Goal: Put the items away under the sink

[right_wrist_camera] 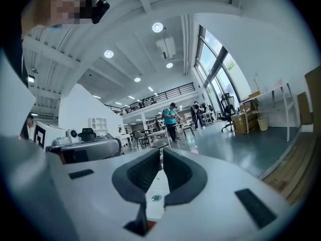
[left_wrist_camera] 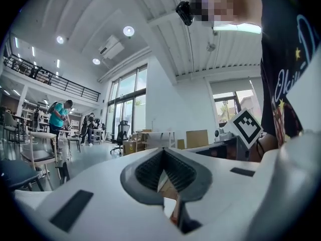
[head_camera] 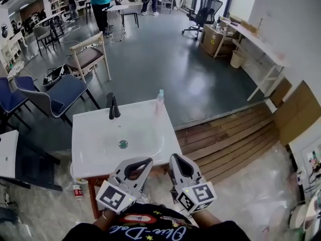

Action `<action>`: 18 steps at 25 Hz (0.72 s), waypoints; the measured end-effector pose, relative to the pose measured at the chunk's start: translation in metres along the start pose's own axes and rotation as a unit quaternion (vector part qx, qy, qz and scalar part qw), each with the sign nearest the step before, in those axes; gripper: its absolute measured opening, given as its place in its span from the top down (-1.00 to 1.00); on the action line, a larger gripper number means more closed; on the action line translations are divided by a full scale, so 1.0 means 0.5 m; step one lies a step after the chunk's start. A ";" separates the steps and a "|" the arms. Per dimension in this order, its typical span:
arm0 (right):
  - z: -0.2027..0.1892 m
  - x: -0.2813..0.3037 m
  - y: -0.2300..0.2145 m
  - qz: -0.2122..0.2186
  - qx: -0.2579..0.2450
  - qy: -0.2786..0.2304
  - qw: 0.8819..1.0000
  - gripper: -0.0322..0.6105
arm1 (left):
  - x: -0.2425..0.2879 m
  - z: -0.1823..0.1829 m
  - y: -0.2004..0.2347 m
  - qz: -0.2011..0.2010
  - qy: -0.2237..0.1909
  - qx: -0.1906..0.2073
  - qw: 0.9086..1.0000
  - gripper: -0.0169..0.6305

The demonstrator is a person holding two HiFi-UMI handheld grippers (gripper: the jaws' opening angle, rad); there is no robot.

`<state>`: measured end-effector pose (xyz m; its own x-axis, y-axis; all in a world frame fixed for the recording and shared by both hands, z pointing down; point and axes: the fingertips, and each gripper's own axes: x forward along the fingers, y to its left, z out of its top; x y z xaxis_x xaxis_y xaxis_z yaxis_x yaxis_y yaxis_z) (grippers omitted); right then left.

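Right gripper (head_camera: 176,158) — closed, seemingly empty

On the sink (head_camera: 95,152) — faucet (head_camera: 113,106) far left, bottle (head_camera: 159,102) far right.

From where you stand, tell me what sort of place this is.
Probably an open-plan workshop or office hall, not a home: the white rectangular sink stands free on grey floor, near a black swivel office chair and a long white desk.
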<state>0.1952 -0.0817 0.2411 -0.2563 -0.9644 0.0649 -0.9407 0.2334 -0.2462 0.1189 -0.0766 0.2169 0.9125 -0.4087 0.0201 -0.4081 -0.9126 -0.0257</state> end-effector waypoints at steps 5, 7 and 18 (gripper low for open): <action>0.009 0.047 -0.015 -0.013 0.001 0.001 1.000 0.87 | 0.019 0.009 0.051 -0.006 -0.003 0.005 1.000 0.93; 0.013 0.067 -0.023 -0.019 -0.001 -0.001 1.000 0.87 | 0.024 0.010 0.070 -0.006 -0.003 0.005 1.000 0.93; 0.010 0.167 -0.046 -0.035 -0.025 0.015 0.999 0.87 | 0.039 0.006 0.173 0.002 -0.006 0.008 1.000 0.93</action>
<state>0.1964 -0.1679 0.2475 -0.1945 -0.9747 0.1100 -0.9664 0.1711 -0.1920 0.1015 -0.1636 0.2119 0.9110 -0.4124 0.0083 -0.4117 -0.9104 -0.0418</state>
